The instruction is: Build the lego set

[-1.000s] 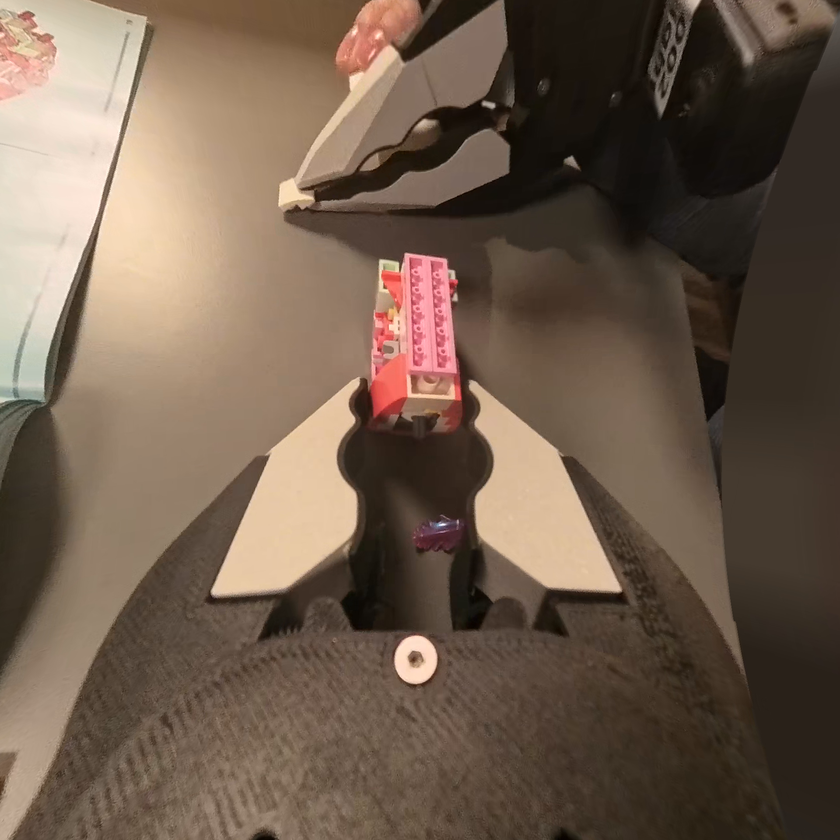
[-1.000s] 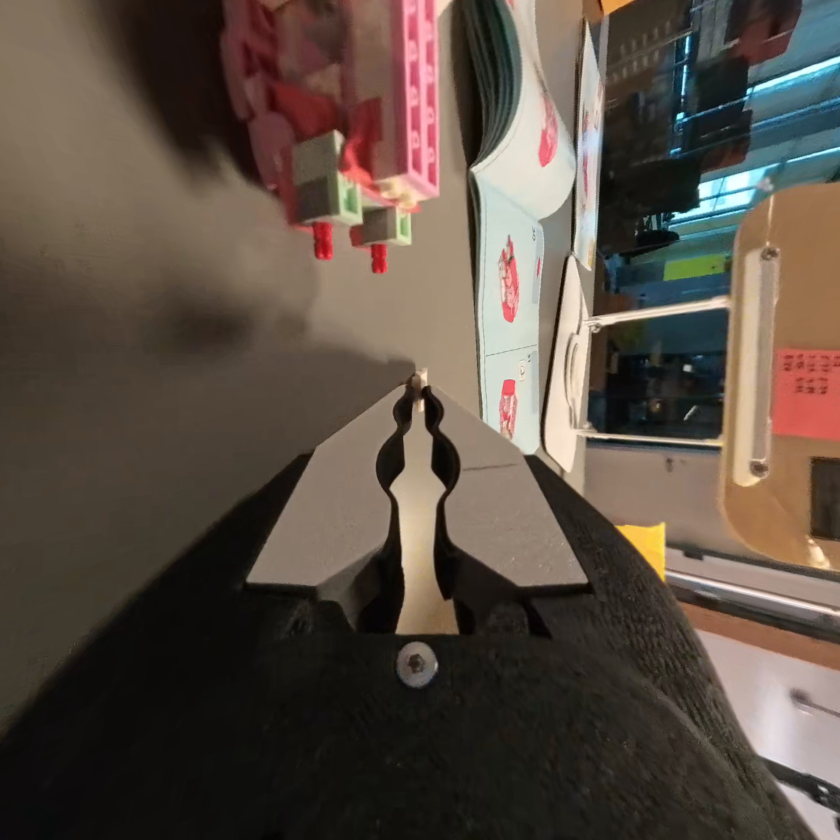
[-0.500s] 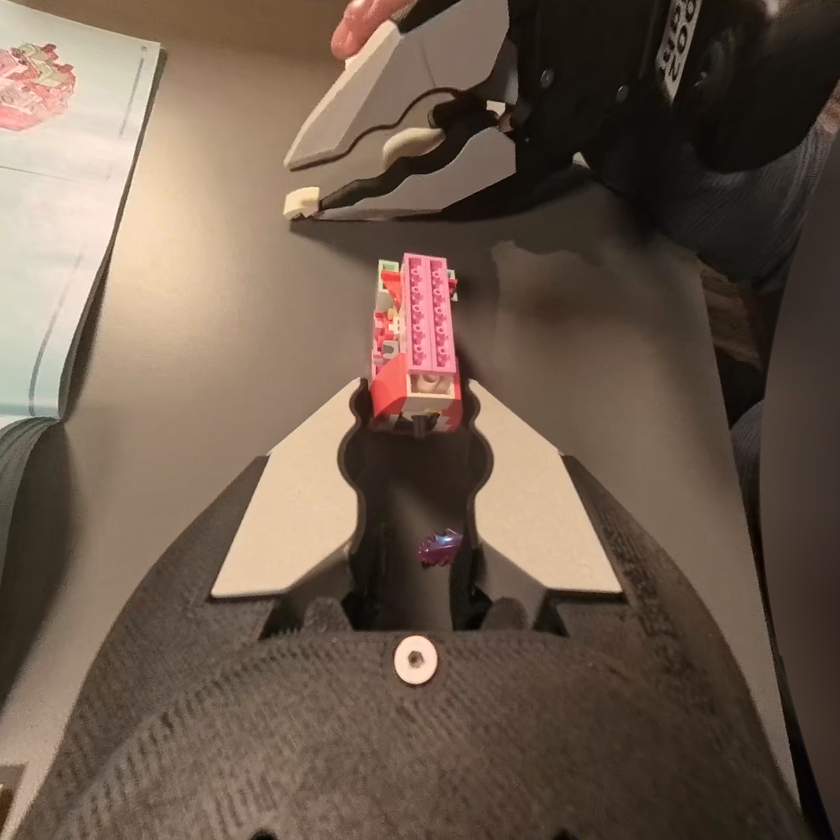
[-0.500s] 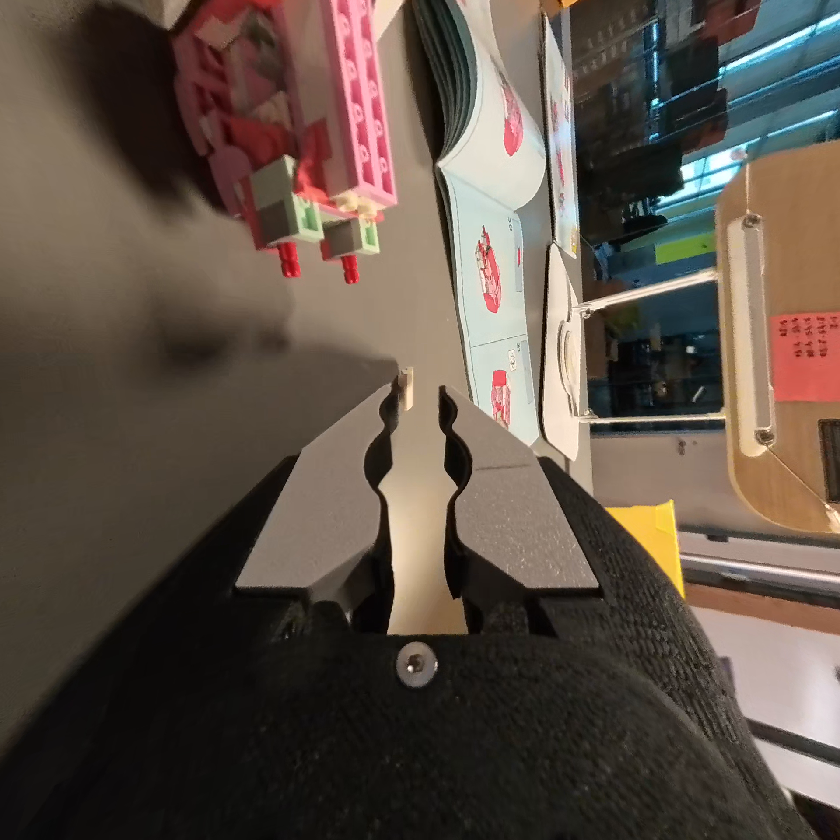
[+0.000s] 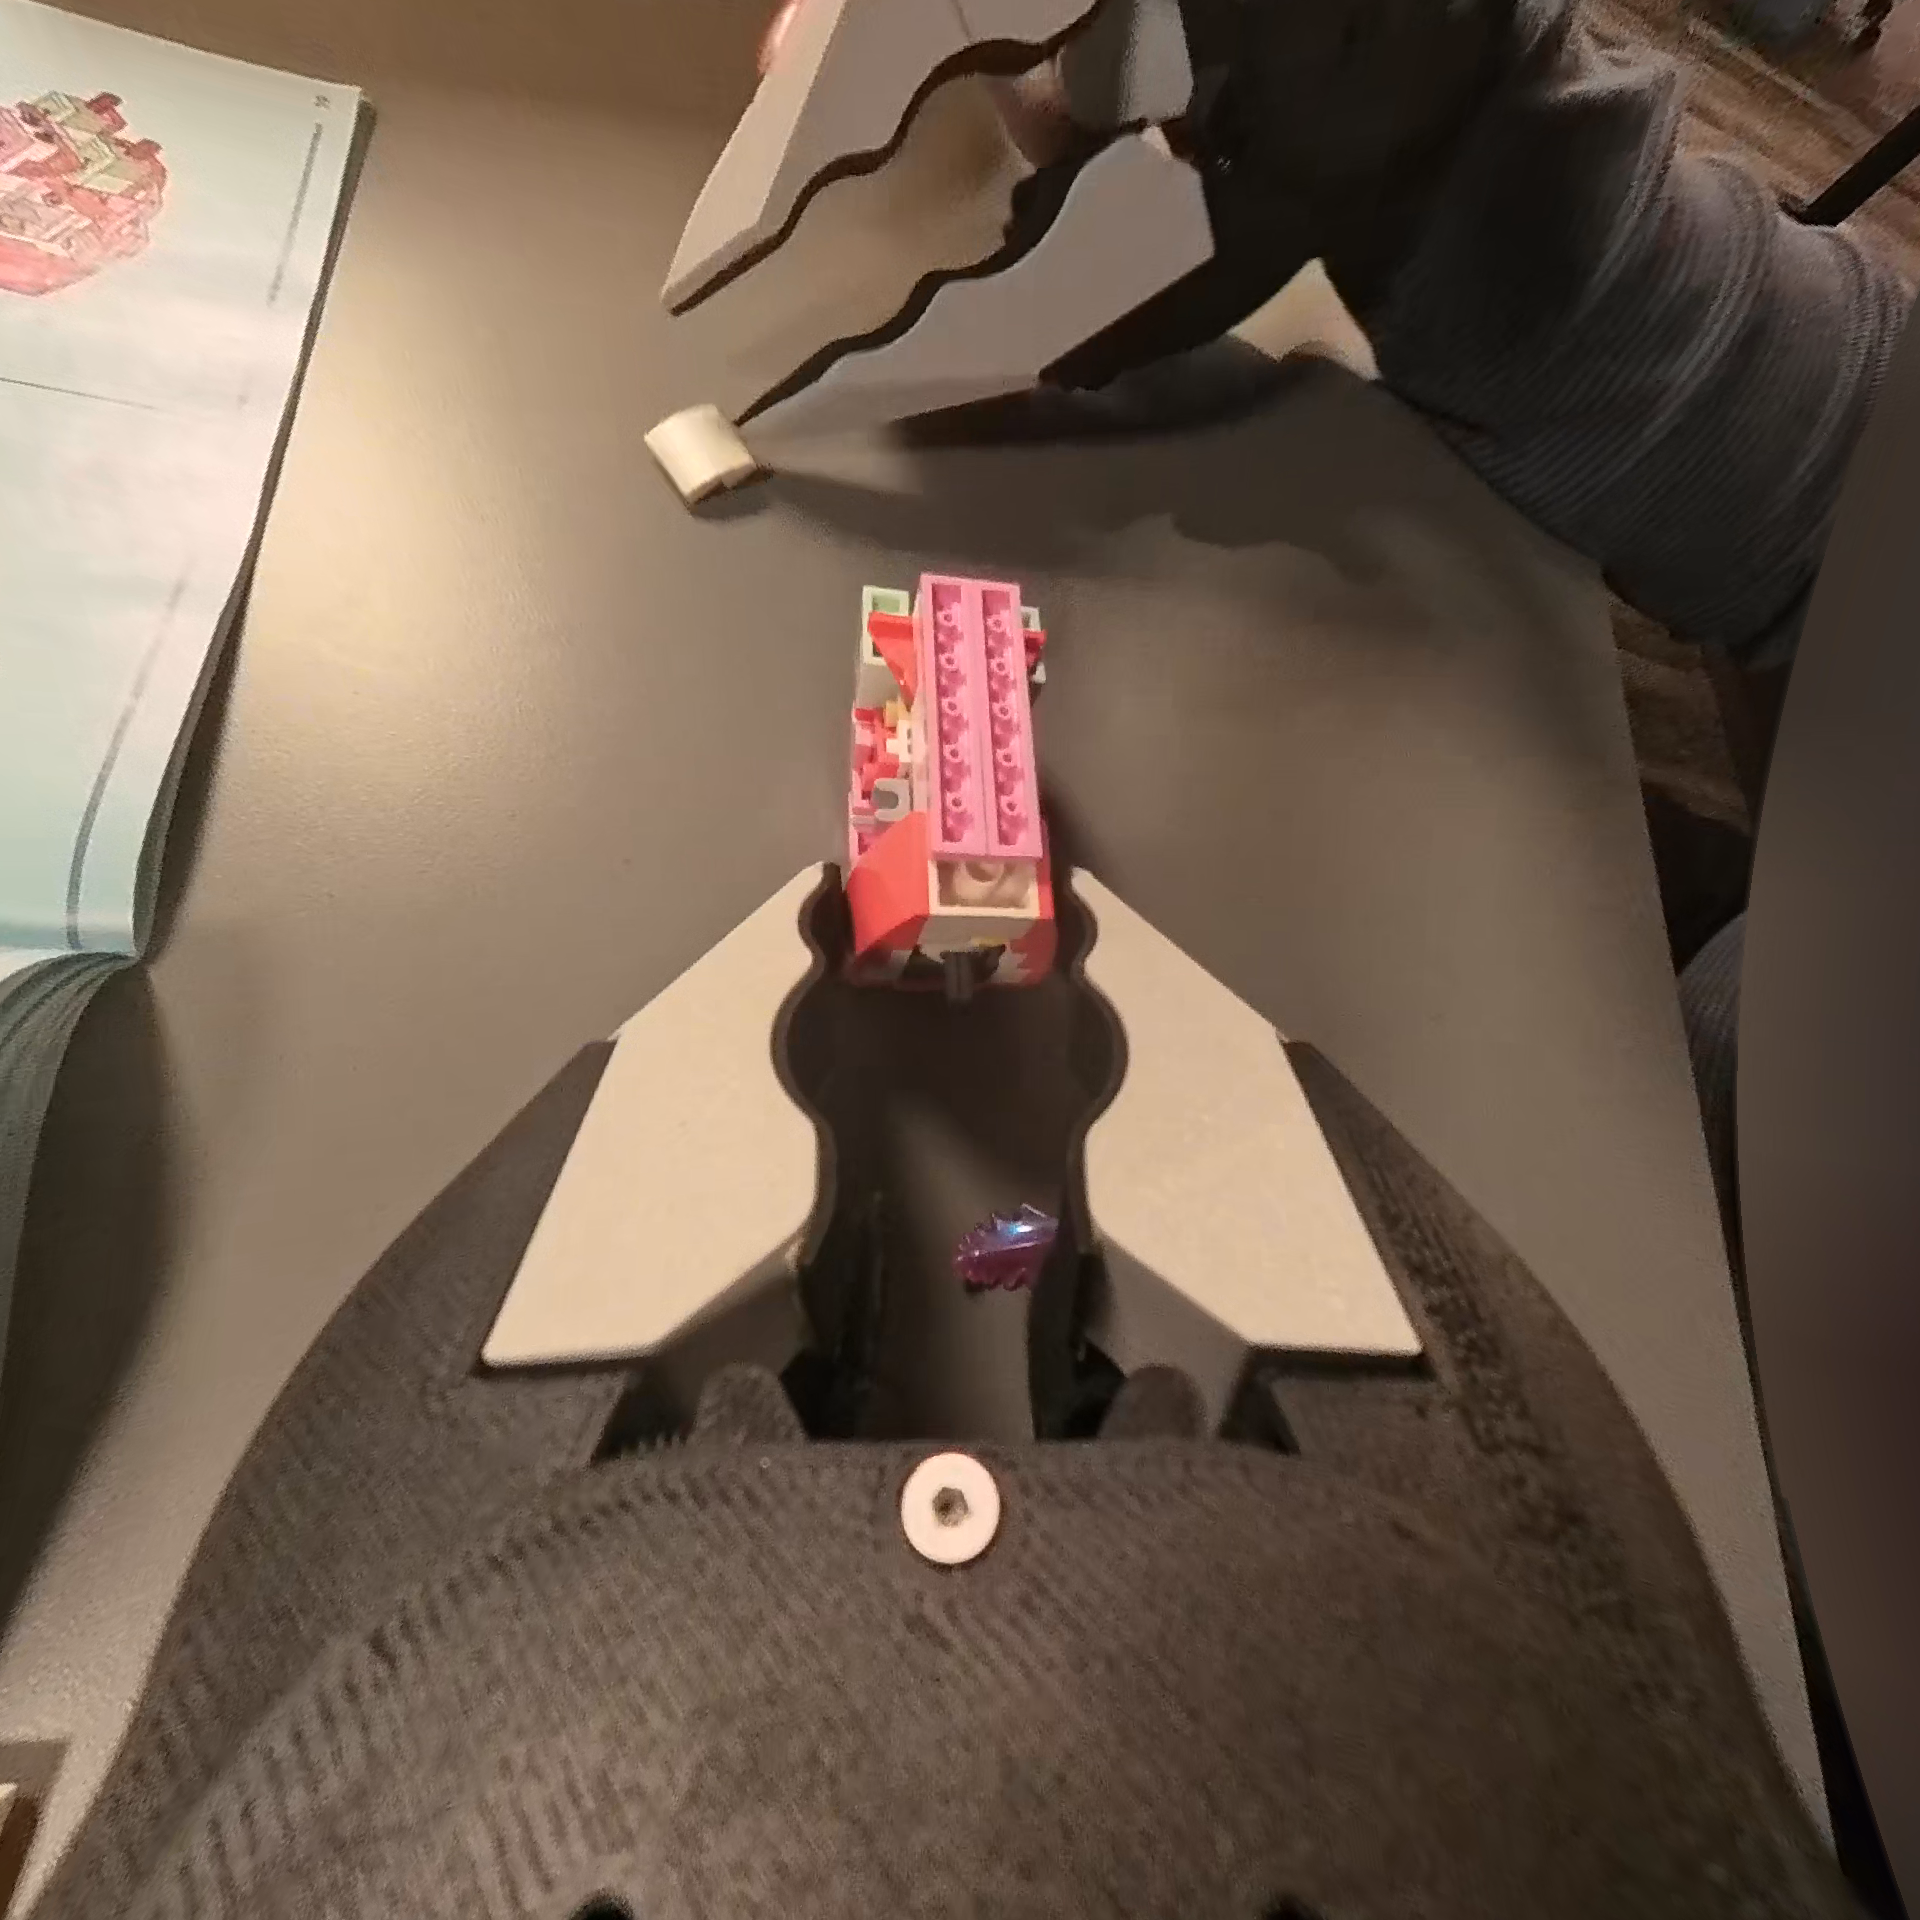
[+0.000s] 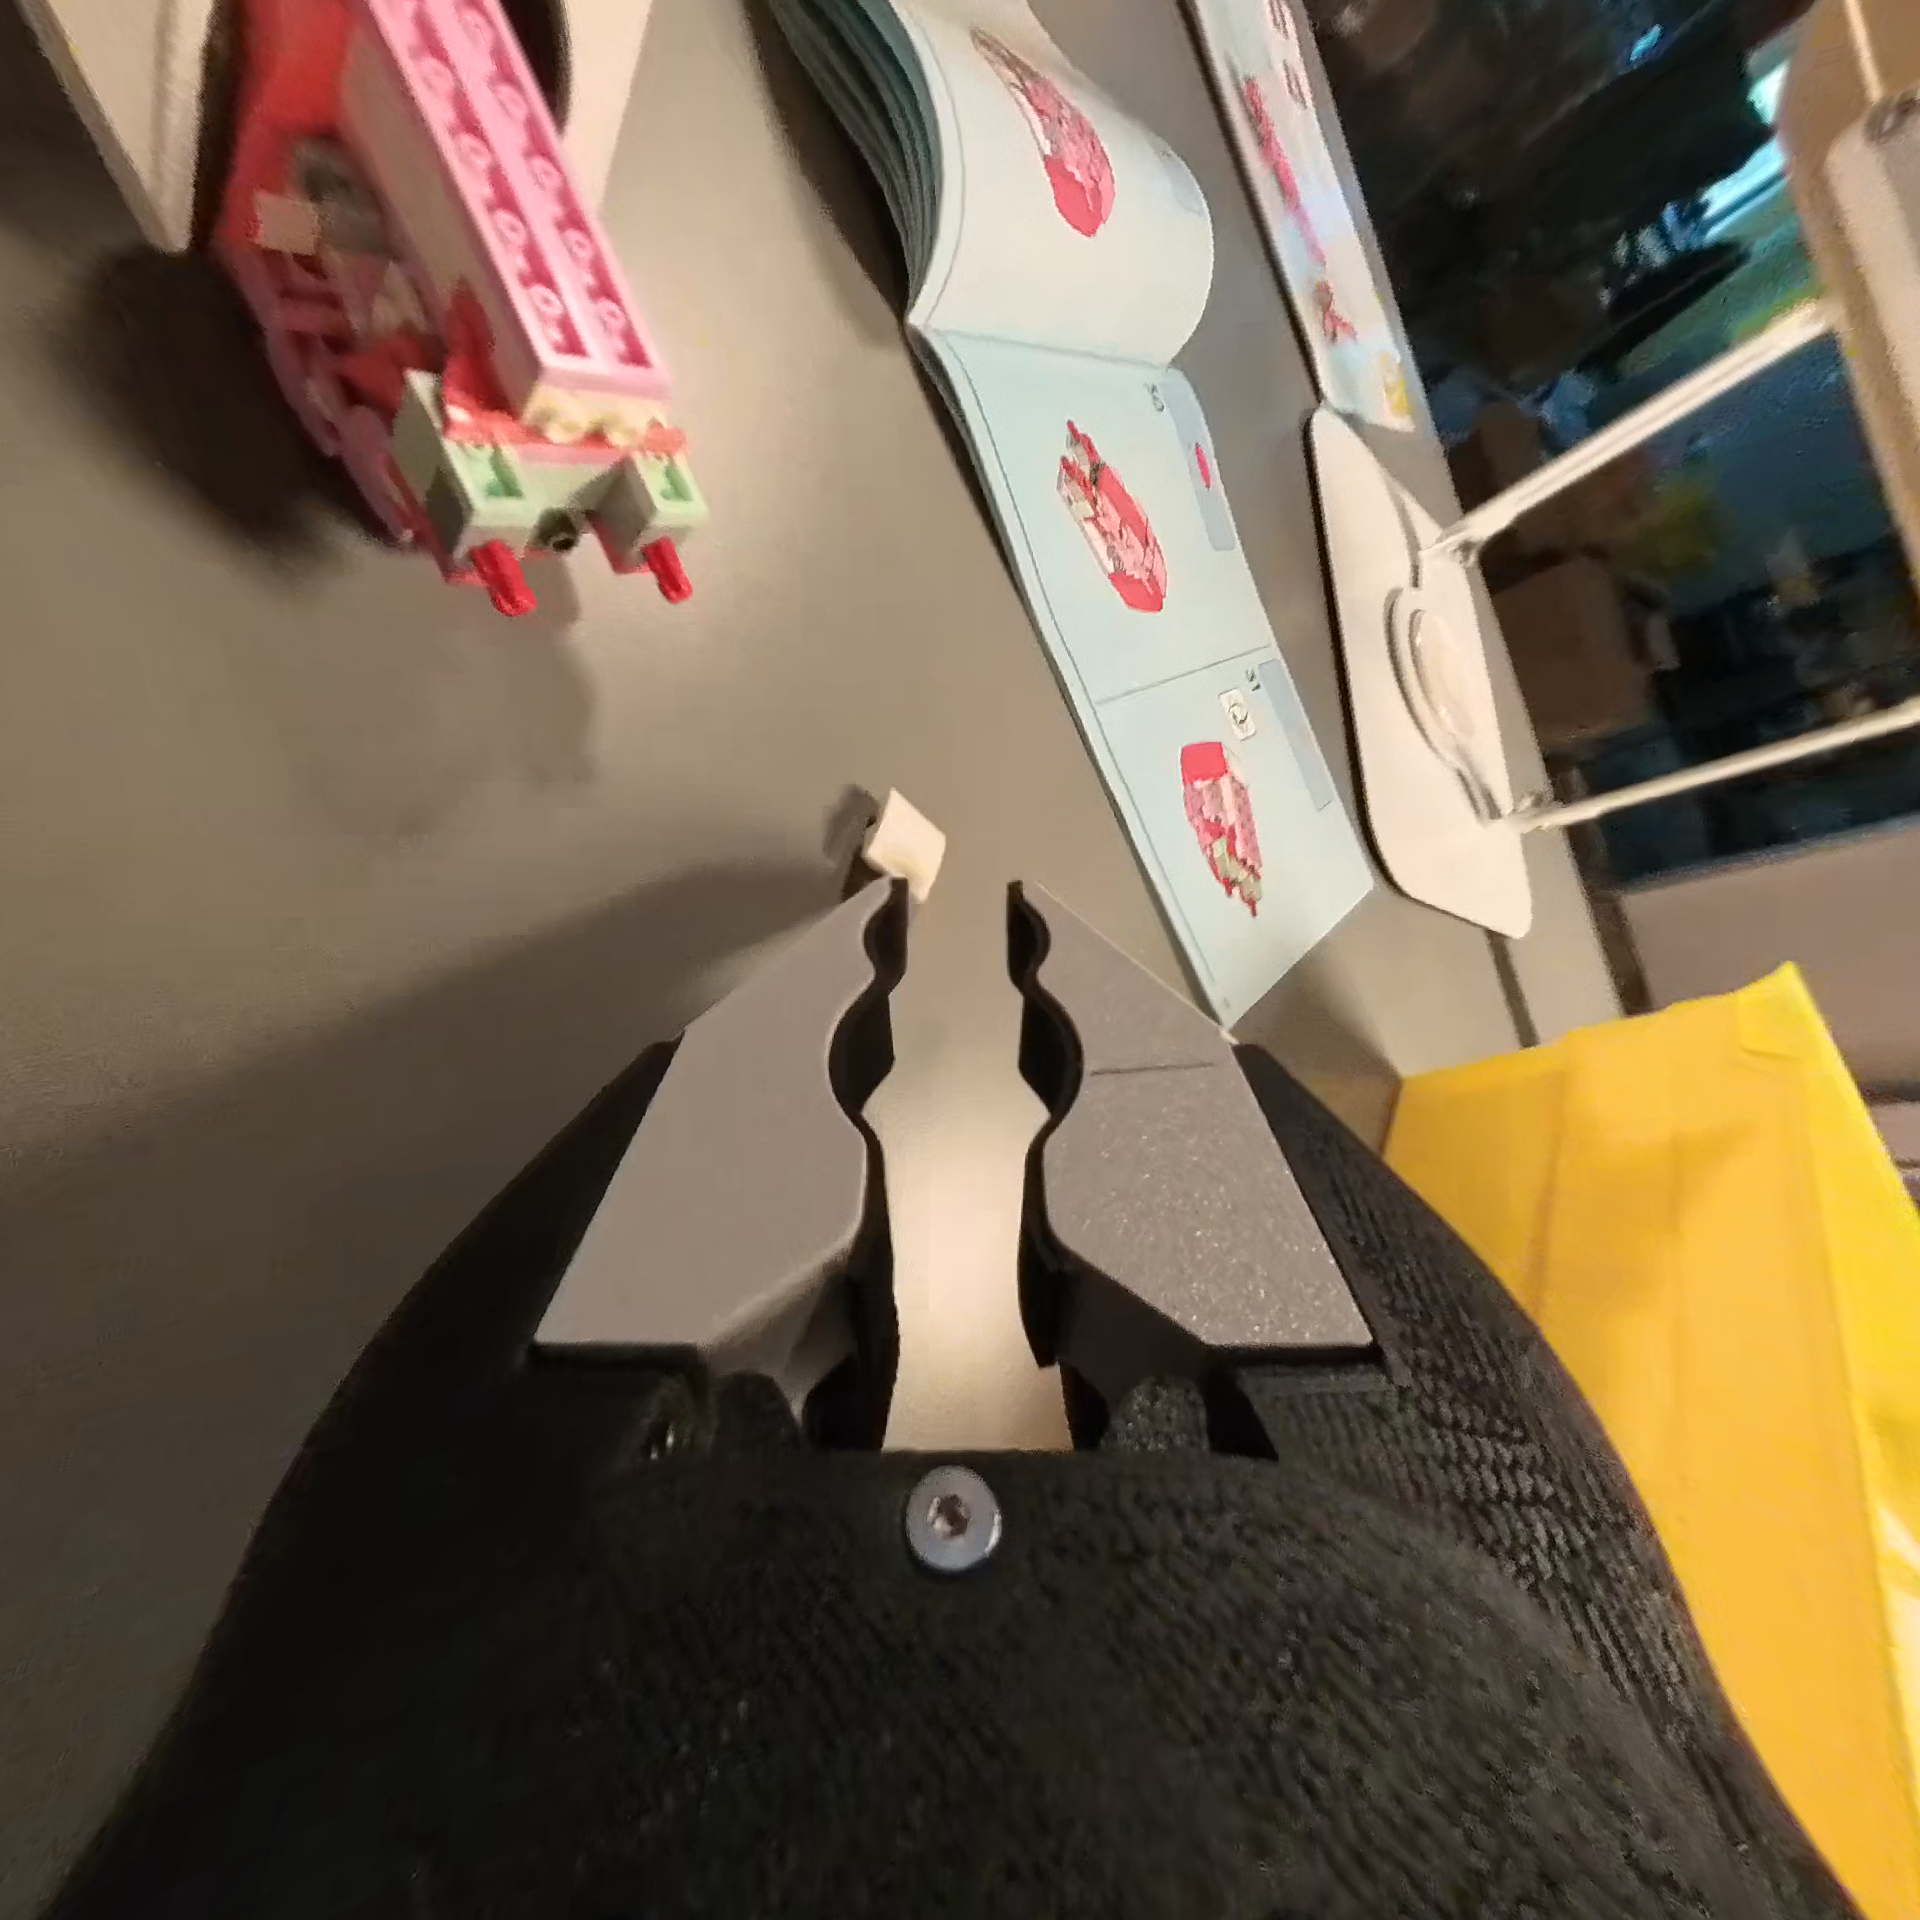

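Observation:
My left gripper [image 5: 951,904] is shut on the near end of the pink and red lego build [image 5: 977,727], which stretches away from it over the dark table [image 5: 499,727]. A small purple piece [image 5: 1003,1247] lies on the table between its fingers, farther back. My right gripper [image 6: 954,888] is open with nothing between its pads. A small white piece [image 6: 906,847] lies on the table just past the tip of its left finger. In the left wrist view the white piece [image 5: 698,455] sits at the tip of the right gripper [image 5: 717,358], beyond the build.
An open instruction booklet [image 6: 1122,520] lies left of the build and also shows in the left wrist view [image 5: 135,468]. A white stand with clear rods [image 6: 1423,727] and a yellow bag [image 6: 1662,1299] are at the right. A person's clothing [image 5: 1621,312] is behind the right gripper. The grippers' ends are close to 12 cm from one another.
My right gripper was shut on the small white piece, then opened and let it go; the piece now lies on the table at its fingertip. The left gripper and the build have not moved.

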Tool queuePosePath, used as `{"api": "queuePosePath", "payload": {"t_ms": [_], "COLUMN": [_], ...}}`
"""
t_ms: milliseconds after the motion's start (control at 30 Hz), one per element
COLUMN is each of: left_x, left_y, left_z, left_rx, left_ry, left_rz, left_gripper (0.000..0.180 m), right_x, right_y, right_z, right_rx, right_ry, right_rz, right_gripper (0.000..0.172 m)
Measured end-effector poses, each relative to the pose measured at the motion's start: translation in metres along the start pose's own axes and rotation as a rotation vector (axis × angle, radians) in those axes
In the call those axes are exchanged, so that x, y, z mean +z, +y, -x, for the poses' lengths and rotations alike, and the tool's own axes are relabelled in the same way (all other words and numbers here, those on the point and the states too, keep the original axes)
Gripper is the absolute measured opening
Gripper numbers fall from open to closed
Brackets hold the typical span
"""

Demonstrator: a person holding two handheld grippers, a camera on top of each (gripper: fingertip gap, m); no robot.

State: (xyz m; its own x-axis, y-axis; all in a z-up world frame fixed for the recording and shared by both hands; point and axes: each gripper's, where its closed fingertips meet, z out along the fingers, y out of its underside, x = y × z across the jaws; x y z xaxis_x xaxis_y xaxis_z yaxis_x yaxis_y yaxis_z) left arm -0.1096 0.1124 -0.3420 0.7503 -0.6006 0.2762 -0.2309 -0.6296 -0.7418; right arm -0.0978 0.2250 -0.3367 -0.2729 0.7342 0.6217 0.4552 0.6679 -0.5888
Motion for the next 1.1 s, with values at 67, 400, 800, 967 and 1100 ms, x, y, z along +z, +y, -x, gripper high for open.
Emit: {"api": "queuePosePath", "payload": {"t_ms": [67, 400, 800, 967, 1100], "left_x": [0.000, 0.001, 0.001, 0.001, 0.001], "left_y": [0.000, 0.001, 0.002, 0.002, 0.003], "left_z": [0.000, 0.000, 0.000, -0.002, -0.004], "left_rx": [0.002, 0.013, 0.024, 0.035, 0.048], "left_ry": [-0.002, -0.011, -0.015, -0.007, -0.001], "left_rz": [0.003, 0.013, 0.018, 0.026, 0.027], "left_gripper": [0.040, 0.040, 0.040, 0.040, 0.040], "right_x": [-0.001, -0.002, -0.007, 0.002, 0.009], "right_y": [0.005, 0.000, -0.029, -0.033, -0.036], "right_z": [-0.002, 0.013, 0.016, 0.019, 0.028], "right_rx": [0.065, 0.545, 0.671, 0.518, 0.483], "right_ry": [-0.014, -0.271, -0.392, -0.434, -0.559], "right_rz": [0.014, -0.015, -0.161, -0.169, -0.156], "right_gripper": [0.017, 0.037, 0.032, 0.042, 0.052]}}
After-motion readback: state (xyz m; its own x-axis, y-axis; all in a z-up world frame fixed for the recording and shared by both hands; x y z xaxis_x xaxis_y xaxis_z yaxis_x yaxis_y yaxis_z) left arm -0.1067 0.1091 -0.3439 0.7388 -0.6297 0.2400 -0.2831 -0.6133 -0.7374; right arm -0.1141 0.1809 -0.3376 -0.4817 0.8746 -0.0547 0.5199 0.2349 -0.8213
